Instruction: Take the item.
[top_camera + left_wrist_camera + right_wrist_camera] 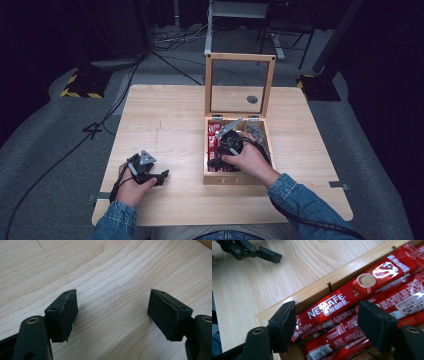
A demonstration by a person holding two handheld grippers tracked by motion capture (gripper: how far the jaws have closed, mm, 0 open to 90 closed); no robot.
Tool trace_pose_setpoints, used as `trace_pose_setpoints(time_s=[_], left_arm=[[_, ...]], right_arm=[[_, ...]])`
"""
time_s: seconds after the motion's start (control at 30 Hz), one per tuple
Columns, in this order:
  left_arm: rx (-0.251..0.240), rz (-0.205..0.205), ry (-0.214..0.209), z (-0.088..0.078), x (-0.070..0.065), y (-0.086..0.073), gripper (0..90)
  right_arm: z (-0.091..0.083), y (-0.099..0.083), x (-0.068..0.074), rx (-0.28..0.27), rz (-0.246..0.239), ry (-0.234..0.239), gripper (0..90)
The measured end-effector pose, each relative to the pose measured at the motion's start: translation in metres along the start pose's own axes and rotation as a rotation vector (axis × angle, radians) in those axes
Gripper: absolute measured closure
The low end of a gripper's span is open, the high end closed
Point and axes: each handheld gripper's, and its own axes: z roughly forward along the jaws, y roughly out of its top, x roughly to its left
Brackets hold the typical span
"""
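Two grippers are in use at a light wooden table (165, 120). From the high view we see the whole layout: a wooden box (235, 177) stands on the right half of the table with its glass-paned lid (240, 82) raised upright behind it, and the box is split into a left compartment of red packets and a right compartment of darker contents that we cannot identify. The right gripper (216, 162) reaches down into the left compartment, held by the right hand (250, 160). The left gripper (161, 177) rests on the table near its front edge, well apart from the box, in the left hand (129, 186).

The right gripper view supplies what the high view cannot resolve. The packets are red Nescafe coffee sticks (352, 293), long and narrow, lying side by side and stacked against the box wall (317, 290), which has a slot cut in it. The topmost stick carries white lettering and a printed coffee cup; its glossy wrapper reflects light. The right gripper (327, 322) has its jaws spread wide above the sticks, with several sticks between them and neither pad pressing on any. The left gripper appears at the top left of this view.

The left gripper view shows the left gripper (112, 312) with jaws spread over bare wood grain, pinching nothing.
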Motion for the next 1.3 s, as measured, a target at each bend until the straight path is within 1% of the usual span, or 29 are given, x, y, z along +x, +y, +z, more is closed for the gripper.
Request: trace_pose_setpoints(time_s=[0.07,0.23,0.37,0.4,0.43,0.47,0.53,0.6,0.63,0.73,0.8,0.87,0.93,1.0,1.07,1.13,1.17,1.27,1.3], left_arm=[[0.0,0.0,0.001,0.0,0.0,0.0,24.7],[0.0,0.0,0.0,0.0,-0.0001,0.0001,24.7],[0.0,0.002,-0.001,0.0001,-0.0002,0.0001,24.8],[0.001,0.002,-0.001,0.0001,-0.0002,0.0002,24.8],[0.001,0.002,-0.001,0.0001,-0.0003,0.0002,24.8],[0.0,0.002,-0.001,0.0002,-0.0003,0.0002,24.7],[0.002,0.003,0.0,0.0001,-0.0004,0.0004,24.8],[0.002,0.003,0.0,0.0001,-0.0005,0.0004,24.8],[0.002,0.003,0.0,0.0001,-0.0005,0.0004,24.8],[0.003,0.003,0.0,0.0001,-0.0005,0.0005,24.8],[0.002,0.004,0.0,0.0002,-0.0006,0.0004,24.8],[0.003,0.005,-0.002,0.0001,-0.0006,0.0005,24.8],[0.003,0.009,-0.001,0.0001,-0.0005,0.0005,24.8],[0.002,0.007,-0.002,0.0002,-0.0006,0.0005,24.8],[0.0,0.007,-0.003,0.0004,-0.0006,0.0005,24.8],[0.0,0.006,-0.003,0.0004,-0.0006,0.0005,24.8],[0.0,0.006,-0.004,0.0004,-0.0006,0.0005,24.8],[0.0,0.007,-0.003,0.0005,-0.0007,0.0005,24.8],[0.001,0.007,-0.002,0.0005,-0.0007,0.0006,24.8]], right_arm=[[0.001,0.0007,0.0002,0.002,-0.004,0.001,29.8],[0.0012,-0.0001,0.0001,-0.009,0.01,0.008,30.0],[0.0013,-0.0005,-0.0012,0.003,0.027,0.02,32.7],[0.0013,-0.0008,-0.0024,0.01,0.032,0.032,37.9],[0.0011,-0.001,-0.0032,0.02,0.047,0.06,39.6],[0.0013,-0.0016,-0.0042,0.022,0.046,0.071,40.0],[0.0014,-0.0021,-0.005,0.02,0.043,0.077,40.4],[0.0017,-0.0021,-0.0051,0.008,0.036,0.083,40.2],[0.0018,-0.0017,-0.0045,-0.007,0.031,0.091,40.8],[0.0007,0.0004,-0.0018,-0.044,0.014,0.104,44.6],[0.0001,0.0028,-0.0003,-0.044,0.007,0.091,44.9],[0.0002,0.0031,-0.0009,-0.039,0.026,0.094,44.8],[0.001,0.0013,-0.0028,-0.031,0.056,0.098,43.1],[0.002,-0.0004,-0.0046,-0.012,0.068,0.096,38.0],[0.0028,-0.0014,-0.0065,-0.013,0.072,0.1,37.0],[0.0028,-0.0012,-0.0075,-0.013,0.07,0.101,39.5],[0.0024,-0.0008,-0.0081,-0.008,0.064,0.103,43.2],[0.0013,-0.0004,-0.0092,0.013,0.054,0.1,49.9],[0.0012,-0.0004,-0.0089,0.026,0.051,0.093,52.9]])
